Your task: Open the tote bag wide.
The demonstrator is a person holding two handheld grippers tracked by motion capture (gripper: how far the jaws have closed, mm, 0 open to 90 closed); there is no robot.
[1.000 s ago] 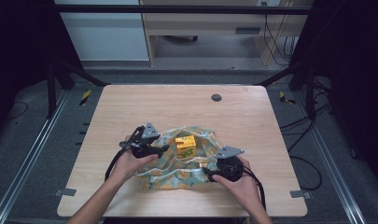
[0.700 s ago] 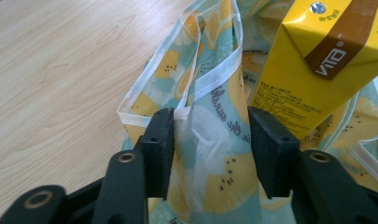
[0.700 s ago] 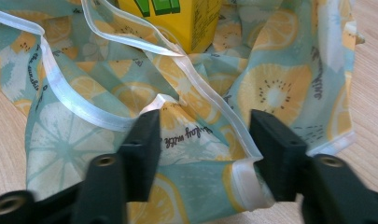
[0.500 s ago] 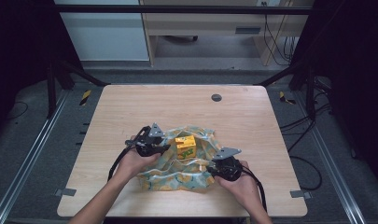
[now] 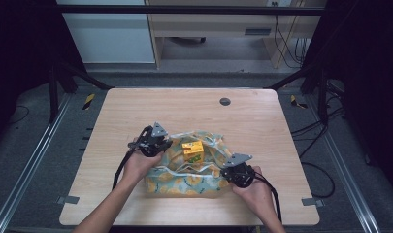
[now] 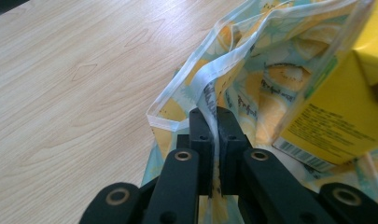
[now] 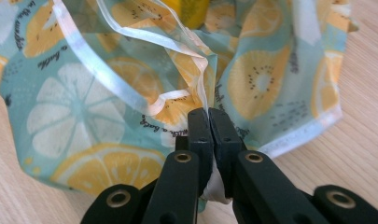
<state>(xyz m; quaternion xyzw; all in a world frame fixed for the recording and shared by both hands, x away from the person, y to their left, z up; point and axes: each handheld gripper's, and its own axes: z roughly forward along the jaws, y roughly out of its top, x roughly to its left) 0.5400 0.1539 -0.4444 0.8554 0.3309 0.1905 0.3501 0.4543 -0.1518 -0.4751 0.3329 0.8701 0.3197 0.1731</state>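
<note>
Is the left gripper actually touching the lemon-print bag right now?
Touching. In the left gripper view, the left gripper has its jaws shut on the white-trimmed rim of the lemon-print bag, the fabric pinched between them.

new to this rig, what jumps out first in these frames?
A pale teal fabric bag printed with orange citrus slices lies on the near middle of the light wooden table, a yellow carton standing in its open mouth. The left tongs and right tongs are each clamped on the bag's white-trimmed rim, at opposite sides.
</note>
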